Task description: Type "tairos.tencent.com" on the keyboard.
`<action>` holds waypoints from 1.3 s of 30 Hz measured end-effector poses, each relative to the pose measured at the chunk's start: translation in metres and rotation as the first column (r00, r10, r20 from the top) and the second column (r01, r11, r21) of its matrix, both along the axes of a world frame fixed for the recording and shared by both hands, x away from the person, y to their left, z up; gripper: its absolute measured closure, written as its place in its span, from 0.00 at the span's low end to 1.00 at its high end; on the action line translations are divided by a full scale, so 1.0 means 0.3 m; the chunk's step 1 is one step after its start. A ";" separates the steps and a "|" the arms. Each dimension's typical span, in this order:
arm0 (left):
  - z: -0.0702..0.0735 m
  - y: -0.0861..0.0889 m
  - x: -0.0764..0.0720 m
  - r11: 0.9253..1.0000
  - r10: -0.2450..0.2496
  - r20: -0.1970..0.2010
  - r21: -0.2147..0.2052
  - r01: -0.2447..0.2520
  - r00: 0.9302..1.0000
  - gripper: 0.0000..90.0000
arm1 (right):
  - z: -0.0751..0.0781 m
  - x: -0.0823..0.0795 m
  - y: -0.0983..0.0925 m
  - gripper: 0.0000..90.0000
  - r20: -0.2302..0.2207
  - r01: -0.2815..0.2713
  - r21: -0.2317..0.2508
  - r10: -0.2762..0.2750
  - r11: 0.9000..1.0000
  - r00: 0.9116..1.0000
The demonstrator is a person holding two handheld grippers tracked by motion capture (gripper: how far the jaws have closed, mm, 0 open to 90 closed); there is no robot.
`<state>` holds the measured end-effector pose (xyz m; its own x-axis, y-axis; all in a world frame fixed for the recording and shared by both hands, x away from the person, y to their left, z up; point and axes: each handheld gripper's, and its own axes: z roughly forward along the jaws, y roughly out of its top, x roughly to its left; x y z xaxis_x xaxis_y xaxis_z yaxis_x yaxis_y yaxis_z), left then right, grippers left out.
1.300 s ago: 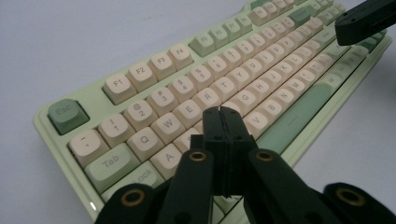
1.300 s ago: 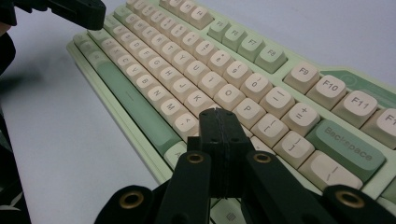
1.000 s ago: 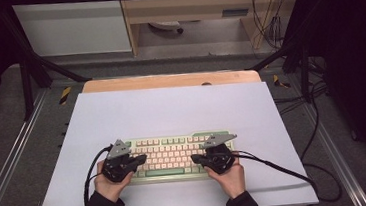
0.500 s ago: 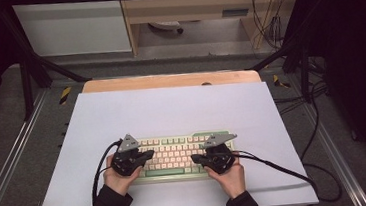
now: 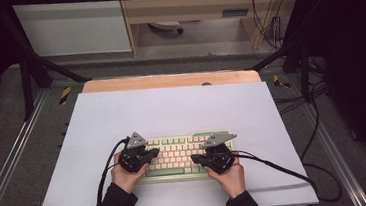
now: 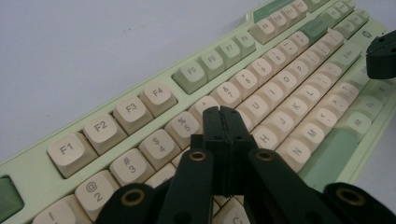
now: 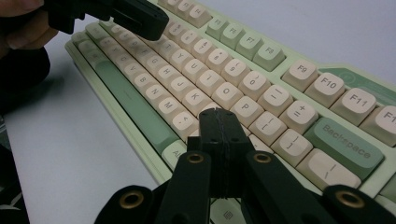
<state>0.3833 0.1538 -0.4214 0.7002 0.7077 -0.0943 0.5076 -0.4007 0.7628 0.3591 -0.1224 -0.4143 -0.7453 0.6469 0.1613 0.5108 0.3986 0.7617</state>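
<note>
Pale green and cream, the keyboard (image 5: 184, 155) lies near the front edge of the white worktop (image 5: 171, 109) in the high view, with the left tool (image 5: 151, 155) over its left half and the right tool (image 5: 196, 158) over its right half, each held in a hand.

In the left gripper view the left tool (image 6: 222, 111) has its jaws pressed together into one blunt tip with nothing between them, hovering above the letter rows below the 5 and 6 keys. To press well, I judge it should come down straight on the middle of a single keycap, so the tip does not straddle two.

In the right gripper view the right tool (image 7: 218, 113) is likewise shut on nothing, its tip over the keys near the right end of the letter rows. A light, vertical tap and clean lift looks best; the other tool works nearby, so keep them apart.
</note>
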 end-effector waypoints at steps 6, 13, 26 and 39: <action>-0.019 -0.009 0.005 1.000 0.002 -0.002 0.008 -0.002 1.000 1.00 | 0.000 -0.001 0.000 1.00 0.000 0.001 -0.001 -0.001 1.000 1.000; -0.026 -0.016 0.004 1.000 -0.002 0.004 0.005 0.002 1.000 1.00 | -0.003 0.001 -0.001 1.00 -0.001 -0.002 -0.001 0.002 1.000 1.000; -0.020 -0.016 -0.006 1.000 -0.013 0.011 -0.001 0.013 1.000 1.00 | 0.002 0.000 -0.003 1.00 0.004 0.002 0.001 -0.002 1.000 1.000; 0.003 0.026 -0.030 1.000 -0.016 0.022 -0.010 0.016 1.000 1.00 | 0.011 -0.002 -0.011 1.00 0.011 0.005 0.007 -0.005 1.000 1.000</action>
<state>0.3743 0.1616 -0.4206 0.7132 0.6956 -0.0861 0.4844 -0.4004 0.7779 0.3585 -0.1256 -0.4111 -0.7438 0.6496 0.1577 0.5044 0.3905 0.7701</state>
